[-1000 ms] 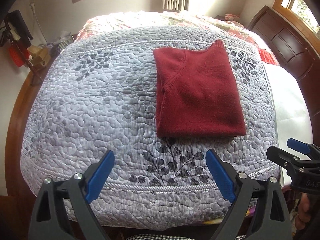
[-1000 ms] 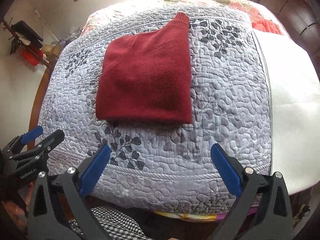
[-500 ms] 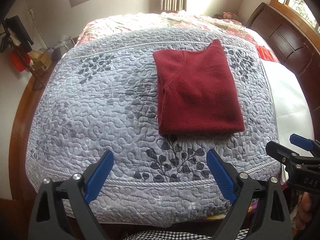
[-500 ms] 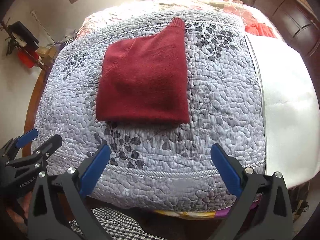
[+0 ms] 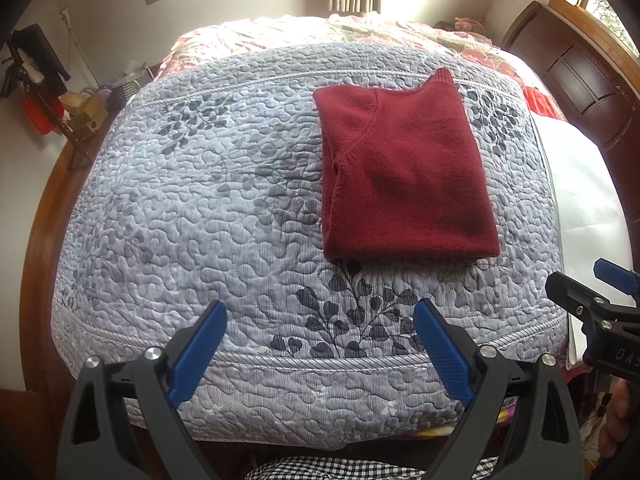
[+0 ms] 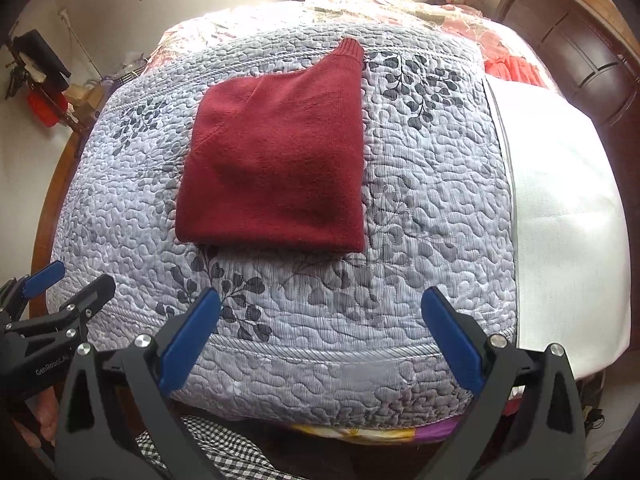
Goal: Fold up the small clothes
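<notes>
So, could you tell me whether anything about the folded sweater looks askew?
Mostly neat: the sweater lies flat on the quilt, but a ribbed cuff pokes out past its far right corner.

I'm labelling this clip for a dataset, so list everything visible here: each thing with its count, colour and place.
sweater: one, dark red, folded flat on the quilt, cuff at the far end
quilt: one, grey with dark leaf print, covering the bed
white sheet: one, white, along the quilt's right side
floral bedding: one, pink and cream, beyond the quilt
headboard: one, dark wood, far right
clutter: several items, red and black, floor at left
left gripper: one, black with blue pads, open, near the bed's edge
right gripper: one, same colours, open, empty
</notes>
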A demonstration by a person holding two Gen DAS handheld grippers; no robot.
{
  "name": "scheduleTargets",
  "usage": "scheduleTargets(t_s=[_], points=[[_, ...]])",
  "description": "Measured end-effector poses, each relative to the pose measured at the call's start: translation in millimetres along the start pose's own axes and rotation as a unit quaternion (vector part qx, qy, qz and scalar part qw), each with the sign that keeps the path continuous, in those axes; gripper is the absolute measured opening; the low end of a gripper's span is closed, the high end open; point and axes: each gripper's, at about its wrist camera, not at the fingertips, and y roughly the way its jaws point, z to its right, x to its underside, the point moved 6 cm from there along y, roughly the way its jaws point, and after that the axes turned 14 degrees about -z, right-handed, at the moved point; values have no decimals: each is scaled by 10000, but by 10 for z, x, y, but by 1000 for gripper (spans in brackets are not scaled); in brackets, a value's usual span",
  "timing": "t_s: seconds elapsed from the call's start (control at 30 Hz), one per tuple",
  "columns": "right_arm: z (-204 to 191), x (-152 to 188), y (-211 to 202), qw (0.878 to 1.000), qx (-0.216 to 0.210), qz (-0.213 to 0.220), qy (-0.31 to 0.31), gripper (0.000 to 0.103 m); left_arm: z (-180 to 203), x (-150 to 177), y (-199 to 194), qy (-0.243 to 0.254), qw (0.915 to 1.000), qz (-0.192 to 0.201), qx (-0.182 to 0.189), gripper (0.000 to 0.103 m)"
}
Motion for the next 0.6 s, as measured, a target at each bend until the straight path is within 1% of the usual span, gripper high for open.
scheduleTargets(t_s=[0.37,0.6], points=[[61,-22,28,9998,173,20,49,100,-25,-6,49,-26,10000,-46,-43,95],[56,-30,47,9998,188,-55,21,100,-16,-2,70,-17,10000,-78,-48,95]])
